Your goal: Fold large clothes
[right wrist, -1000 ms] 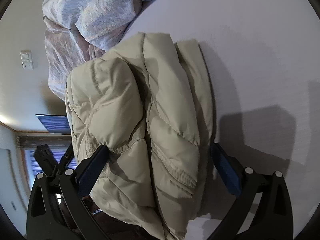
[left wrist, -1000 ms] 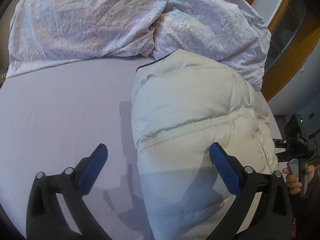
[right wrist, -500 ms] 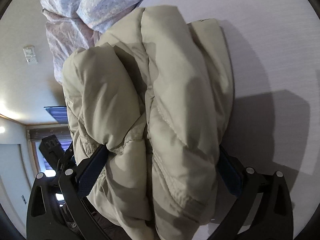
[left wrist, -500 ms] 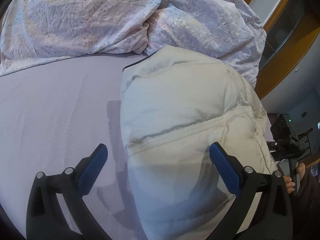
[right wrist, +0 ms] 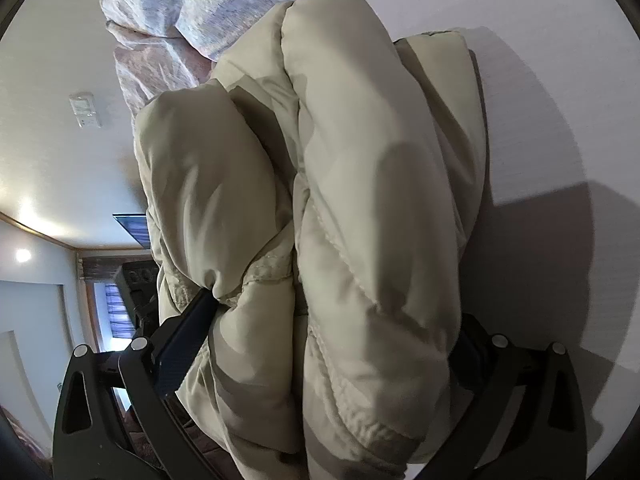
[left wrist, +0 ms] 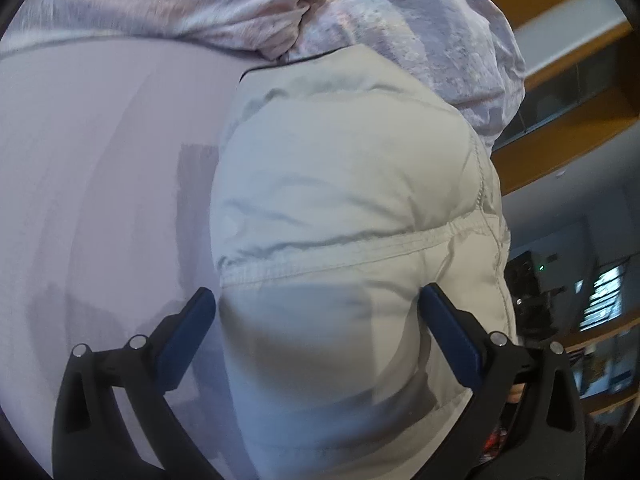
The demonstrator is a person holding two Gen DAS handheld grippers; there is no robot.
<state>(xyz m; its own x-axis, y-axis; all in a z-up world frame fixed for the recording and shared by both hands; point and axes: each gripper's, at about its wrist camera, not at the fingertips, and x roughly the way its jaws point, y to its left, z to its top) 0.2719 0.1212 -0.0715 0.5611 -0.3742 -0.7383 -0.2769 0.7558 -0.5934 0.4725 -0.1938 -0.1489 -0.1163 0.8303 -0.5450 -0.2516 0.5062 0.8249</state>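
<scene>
Two grippers meet a folded cream puffer jacket (left wrist: 344,208) lying on a lilac bed sheet (left wrist: 100,184). The left gripper (left wrist: 316,320) is spread wide over the jacket's near end. The right gripper (right wrist: 332,332) straddles its bulky folds, fingers apart. Beyond the jacket lies a crumpled pale duvet (left wrist: 280,4).

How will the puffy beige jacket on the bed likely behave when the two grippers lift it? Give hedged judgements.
The jacket bulges in soft quilted rolls, so it will probably sag and unfold. It looks light for its bulk. Its smooth shell may slip between the right gripper pads.
</scene>
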